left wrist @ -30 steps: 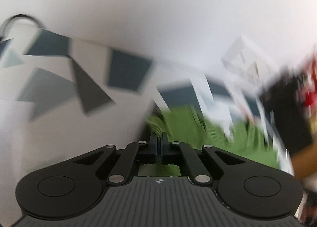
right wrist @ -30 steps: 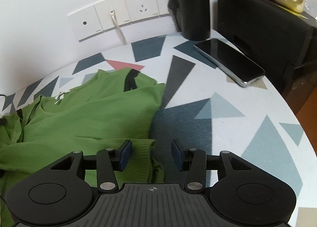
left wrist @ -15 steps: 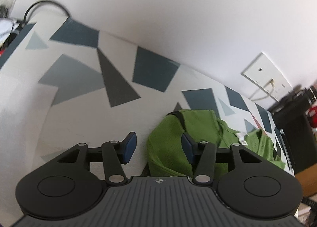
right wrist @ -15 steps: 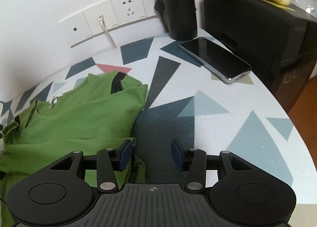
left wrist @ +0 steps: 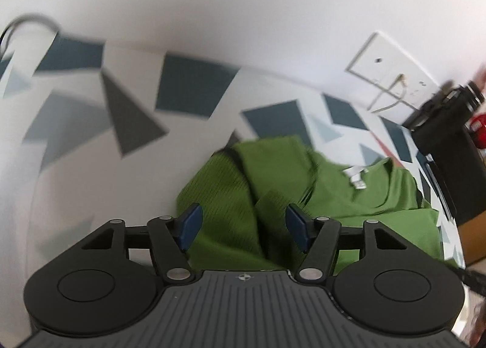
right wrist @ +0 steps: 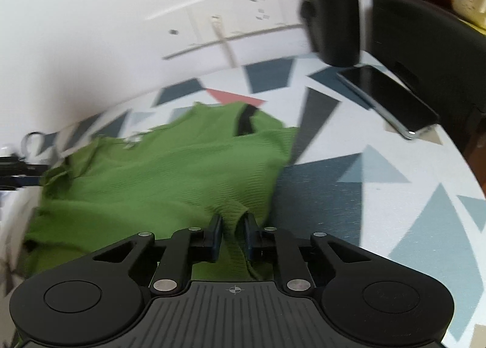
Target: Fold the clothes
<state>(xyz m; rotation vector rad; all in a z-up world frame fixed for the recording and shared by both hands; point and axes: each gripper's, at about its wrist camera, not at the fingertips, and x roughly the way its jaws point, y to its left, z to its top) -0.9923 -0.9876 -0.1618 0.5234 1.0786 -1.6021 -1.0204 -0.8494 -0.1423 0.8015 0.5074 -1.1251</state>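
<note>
The green top (right wrist: pixel 170 171) is still lying bunched up on the patterned table (right wrist: pixel 379 202), so most folding is left to be done, while its near edge is being pinched by the closing right gripper (right wrist: pixel 232 237) and the left gripper (left wrist: pixel 243 223) is being spread wide above it.

White wall (right wrist: pixel 91 29) behind a white table (right wrist: pixel 379 196) printed with blue, grey and pink triangles. Wall sockets (right wrist: pixel 243 22) with a cable (left wrist: pixel 391 95) plugged in. Black bottle (right wrist: pixel 331 7), phone (right wrist: pixel 388 98), black box (right wrist: pixel 431 53) at right.
</note>
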